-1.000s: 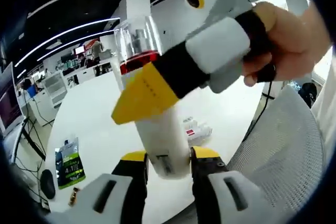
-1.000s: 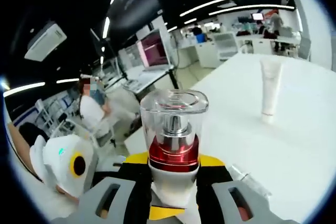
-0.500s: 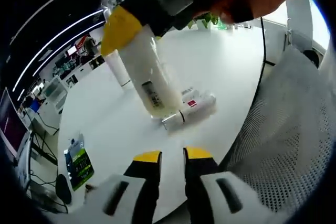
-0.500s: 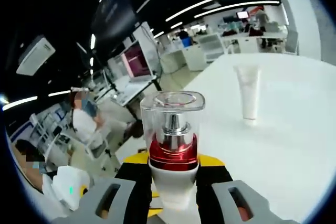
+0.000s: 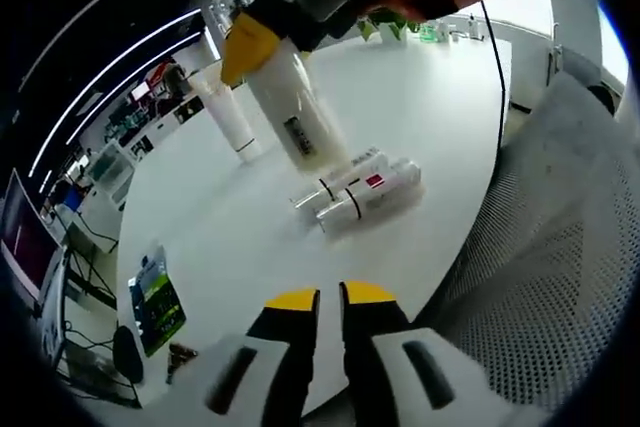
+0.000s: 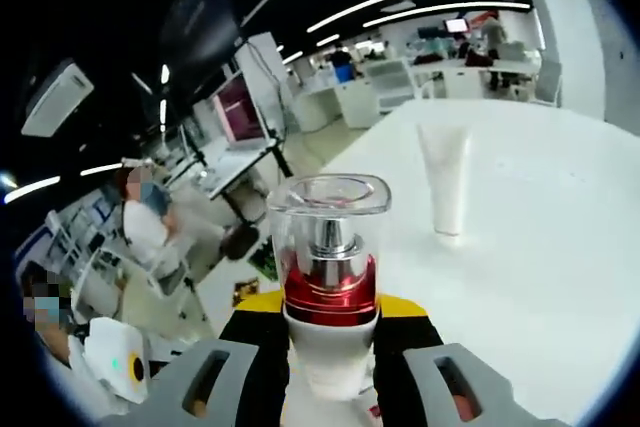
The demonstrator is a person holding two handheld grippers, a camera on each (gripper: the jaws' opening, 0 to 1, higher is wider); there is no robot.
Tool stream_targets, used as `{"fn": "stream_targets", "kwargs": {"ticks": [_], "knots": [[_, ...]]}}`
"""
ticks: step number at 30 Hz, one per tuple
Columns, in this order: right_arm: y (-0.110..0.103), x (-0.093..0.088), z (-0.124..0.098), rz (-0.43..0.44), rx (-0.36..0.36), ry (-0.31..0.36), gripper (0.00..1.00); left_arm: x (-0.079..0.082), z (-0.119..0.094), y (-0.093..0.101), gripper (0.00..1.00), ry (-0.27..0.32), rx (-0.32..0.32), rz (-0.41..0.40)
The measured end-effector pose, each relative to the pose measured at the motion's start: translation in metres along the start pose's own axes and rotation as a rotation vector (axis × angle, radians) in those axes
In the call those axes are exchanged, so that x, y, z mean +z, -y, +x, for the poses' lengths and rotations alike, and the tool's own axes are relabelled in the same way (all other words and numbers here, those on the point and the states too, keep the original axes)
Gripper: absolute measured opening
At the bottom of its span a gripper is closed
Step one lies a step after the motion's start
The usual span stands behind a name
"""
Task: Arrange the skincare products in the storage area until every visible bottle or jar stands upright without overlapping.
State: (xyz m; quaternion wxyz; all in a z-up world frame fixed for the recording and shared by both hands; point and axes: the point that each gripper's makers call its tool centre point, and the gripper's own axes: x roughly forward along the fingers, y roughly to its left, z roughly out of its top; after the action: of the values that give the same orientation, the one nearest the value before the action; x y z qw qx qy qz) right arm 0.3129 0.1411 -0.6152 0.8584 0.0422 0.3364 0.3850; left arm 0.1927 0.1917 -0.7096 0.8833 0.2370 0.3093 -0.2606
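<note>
My right gripper (image 6: 330, 313) is shut on a white pump bottle (image 6: 330, 267) with a clear cap and a red collar, gripping just below the collar. In the left gripper view that bottle (image 5: 300, 119) hangs upright from the right gripper (image 5: 268, 39), its base just above the white table (image 5: 430, 97). Two white tubes with red labels (image 5: 358, 189) lie side by side on the table beside the bottle. A white tube (image 5: 229, 115) stands on its cap further back, also seen as the tube (image 6: 444, 179). My left gripper (image 5: 330, 299) sits low near the table edge, jaws together with nothing between them.
A green packet (image 5: 157, 297) and a dark mouse (image 5: 125, 353) lie near the table's left edge. A grey mesh chair (image 5: 560, 277) stands by the right edge. Beyond the table, a person (image 6: 148, 229) sits at a desk.
My left gripper let go of the bottle's base, drew back and closed. The right gripper carried the bottle away and down toward the table beside the lying tubes.
</note>
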Motion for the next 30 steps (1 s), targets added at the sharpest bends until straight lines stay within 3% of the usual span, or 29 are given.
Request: {"fn": "stream_targets", "kwargs": {"ticks": [15,30], "knots": [[0.049,0.017,0.016,-0.031,-0.076,-0.02,0.26,-0.007,0.002,-0.001,0.04,-0.033,0.008,-0.005],[0.094,0.022,0.026,-0.024,-0.153,-0.033,0.26,-0.012,0.004,0.0,0.02,-0.05,0.003,-0.006]]}}
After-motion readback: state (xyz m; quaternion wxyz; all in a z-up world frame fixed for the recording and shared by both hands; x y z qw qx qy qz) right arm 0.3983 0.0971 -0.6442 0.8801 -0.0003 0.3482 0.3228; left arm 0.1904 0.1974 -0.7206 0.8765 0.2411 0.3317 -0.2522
